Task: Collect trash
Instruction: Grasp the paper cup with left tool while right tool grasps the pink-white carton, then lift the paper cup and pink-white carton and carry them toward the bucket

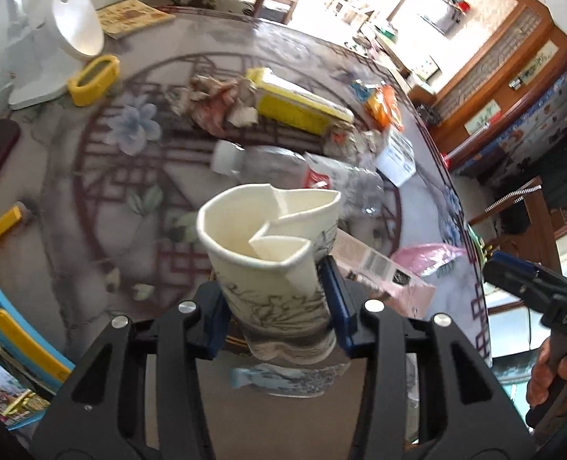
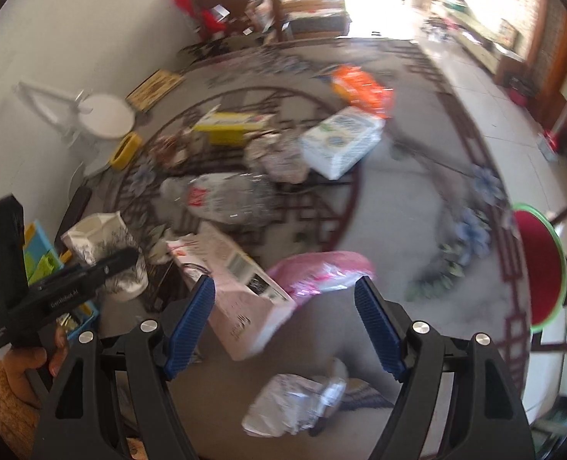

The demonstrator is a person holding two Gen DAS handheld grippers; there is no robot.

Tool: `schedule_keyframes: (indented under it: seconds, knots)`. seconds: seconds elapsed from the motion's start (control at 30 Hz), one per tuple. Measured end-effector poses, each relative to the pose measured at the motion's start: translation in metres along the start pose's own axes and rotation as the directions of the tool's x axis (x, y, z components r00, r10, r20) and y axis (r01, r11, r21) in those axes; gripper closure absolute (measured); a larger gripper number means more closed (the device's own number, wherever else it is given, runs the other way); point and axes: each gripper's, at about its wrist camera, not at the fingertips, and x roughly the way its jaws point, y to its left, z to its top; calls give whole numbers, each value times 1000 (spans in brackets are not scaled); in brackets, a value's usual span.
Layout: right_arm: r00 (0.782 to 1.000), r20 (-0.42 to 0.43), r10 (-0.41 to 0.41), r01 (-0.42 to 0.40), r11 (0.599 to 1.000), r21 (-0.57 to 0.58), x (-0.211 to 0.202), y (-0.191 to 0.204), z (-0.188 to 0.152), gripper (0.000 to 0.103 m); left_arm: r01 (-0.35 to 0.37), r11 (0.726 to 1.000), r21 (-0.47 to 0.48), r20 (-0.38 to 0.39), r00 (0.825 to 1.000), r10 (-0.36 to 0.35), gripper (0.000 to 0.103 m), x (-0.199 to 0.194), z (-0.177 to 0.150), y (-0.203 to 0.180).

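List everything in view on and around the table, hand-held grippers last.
paper cup: one, white, crushed, between left pads
plastic bottle: one, clear, lying mid-table
yellow box: one, far side
pink carton: one, near edge
pink bag: one, beside carton
white tissue pack: one, right of centre
orange wrapper: one, far right
crumpled wrapper: one, silvery, nearest edge
left gripper: shut on cup
right gripper: open, empty

The left hand-held gripper point(image 1: 276, 306) clamps a crumpled paper cup point(image 1: 268, 245) above the littered table point(image 1: 91, 191).
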Motion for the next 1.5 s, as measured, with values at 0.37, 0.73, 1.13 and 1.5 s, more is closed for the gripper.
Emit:
schedule_keyframes:
  seconds: [0.37,0.73,1.13,1.5]
  knots:
    - [977,-214,-22,-29,973,-229,76,51,5,17,-15,997,-81,-5,1000,15,61,0,-1,23]
    - [960,-270,-72,-27,938,-345,107,74,-13,29,-9,993,-118,-3,1000,9,61,3,0,32]
    - [979,-177,97,-135,967,-216,63,61,0,84,-13,995,-102,-11,1000,12,61,5,3,25]
    - [987,-28,159,-161,982,-104,12,32,11,87,8,1000,-28,-26,1000,-8,61,12,10,-5]
